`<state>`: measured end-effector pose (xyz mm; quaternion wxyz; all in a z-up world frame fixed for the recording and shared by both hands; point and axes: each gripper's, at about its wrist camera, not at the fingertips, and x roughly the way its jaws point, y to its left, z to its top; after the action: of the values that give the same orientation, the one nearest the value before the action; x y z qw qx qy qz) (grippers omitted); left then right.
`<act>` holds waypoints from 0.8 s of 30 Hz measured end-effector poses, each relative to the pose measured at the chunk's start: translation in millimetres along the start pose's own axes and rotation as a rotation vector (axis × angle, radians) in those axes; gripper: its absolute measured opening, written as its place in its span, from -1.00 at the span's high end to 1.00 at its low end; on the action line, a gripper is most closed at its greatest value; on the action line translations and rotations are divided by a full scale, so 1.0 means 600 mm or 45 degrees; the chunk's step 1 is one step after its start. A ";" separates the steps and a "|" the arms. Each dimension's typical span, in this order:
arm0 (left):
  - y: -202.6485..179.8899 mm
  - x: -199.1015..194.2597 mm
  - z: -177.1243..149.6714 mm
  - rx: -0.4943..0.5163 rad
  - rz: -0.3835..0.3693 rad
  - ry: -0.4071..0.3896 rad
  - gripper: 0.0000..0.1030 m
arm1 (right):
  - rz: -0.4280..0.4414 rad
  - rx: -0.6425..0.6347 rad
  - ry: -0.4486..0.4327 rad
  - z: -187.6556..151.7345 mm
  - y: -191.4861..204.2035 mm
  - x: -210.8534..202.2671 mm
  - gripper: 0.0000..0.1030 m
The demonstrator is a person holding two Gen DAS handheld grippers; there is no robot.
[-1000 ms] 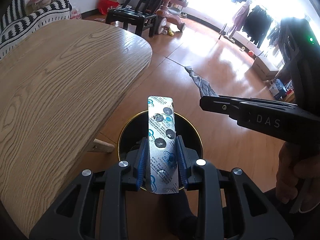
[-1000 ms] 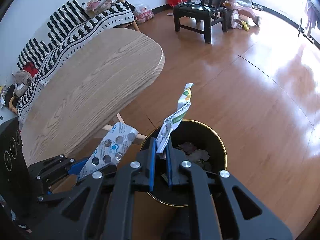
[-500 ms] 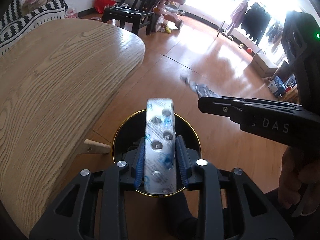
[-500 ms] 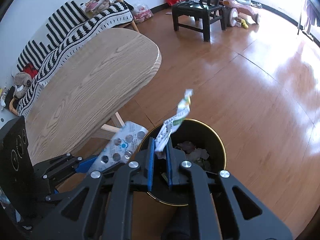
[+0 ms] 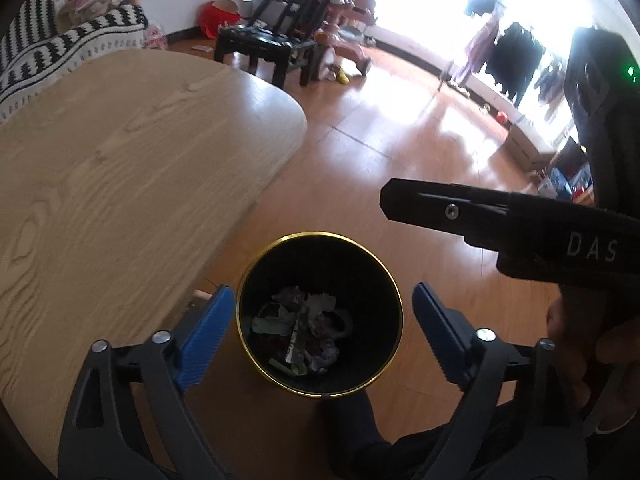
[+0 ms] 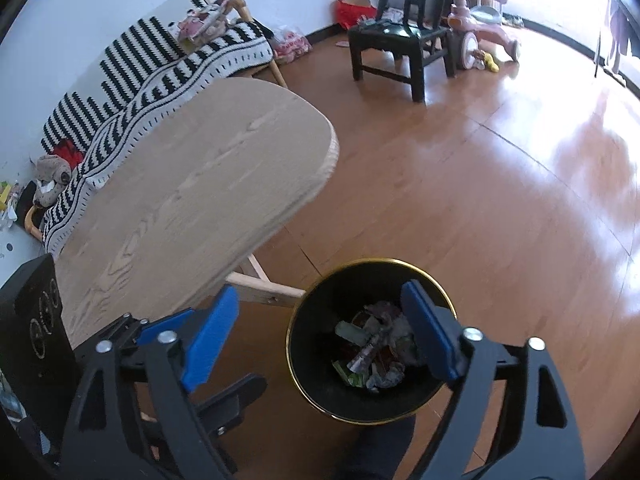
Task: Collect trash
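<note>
While both are held above the bin, left gripper (image 5: 320, 320) spread wide with nothing gripped, right gripper (image 6: 320, 334) spread wide too, trash (image 5: 306, 326) piled inside black gold-rimmed bin (image 5: 276, 252), wooden table (image 5: 120, 160) seen beyond its left rim.

Light oak-grain table (image 6: 192, 200) with rounded end, pale wooden leg brace (image 6: 264, 284) showing under its edge. Behind it, sofa with black-and-white striped throw (image 6: 160, 64); plush toy (image 6: 50, 174) at its near end, another bundle of toys (image 6: 206, 20) up on the backrest. Black wooden chair (image 6: 400, 36) on the glossy wood floor (image 6: 480, 184), pink kids' tricycle (image 6: 480, 4) just beside it. Red bag (image 6: 354, 10) against the white wall. Clothes hanging on a rack (image 5: 512, 60) by the bright window.
</note>
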<state>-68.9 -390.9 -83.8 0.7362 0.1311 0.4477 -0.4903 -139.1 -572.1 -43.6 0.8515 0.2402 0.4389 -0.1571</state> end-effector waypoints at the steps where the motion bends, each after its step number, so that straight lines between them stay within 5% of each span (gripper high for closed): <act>1: 0.007 -0.010 0.001 -0.014 0.014 -0.015 -0.78 | 0.003 -0.012 -0.016 0.002 0.010 -0.004 -0.66; 8: 0.096 -0.114 0.004 -0.145 0.132 -0.118 -0.84 | 0.048 -0.061 -0.103 0.028 0.076 -0.022 -0.84; 12: 0.170 -0.200 -0.018 -0.207 0.327 -0.212 -0.86 | 0.109 -0.121 -0.095 0.047 0.153 -0.008 -0.84; 19: 0.333 -0.338 -0.097 -0.421 0.672 -0.289 -0.86 | 0.228 -0.373 -0.075 0.042 0.370 0.025 -0.84; 24: 0.417 -0.416 -0.170 -0.560 0.822 -0.305 -0.86 | 0.315 -0.537 -0.058 0.013 0.520 0.055 -0.84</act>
<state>57.7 -54.3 -6.2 0.9097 0.0463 0.3888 -0.1385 34.3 -317.5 17.6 0.9052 0.1053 0.4099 0.0381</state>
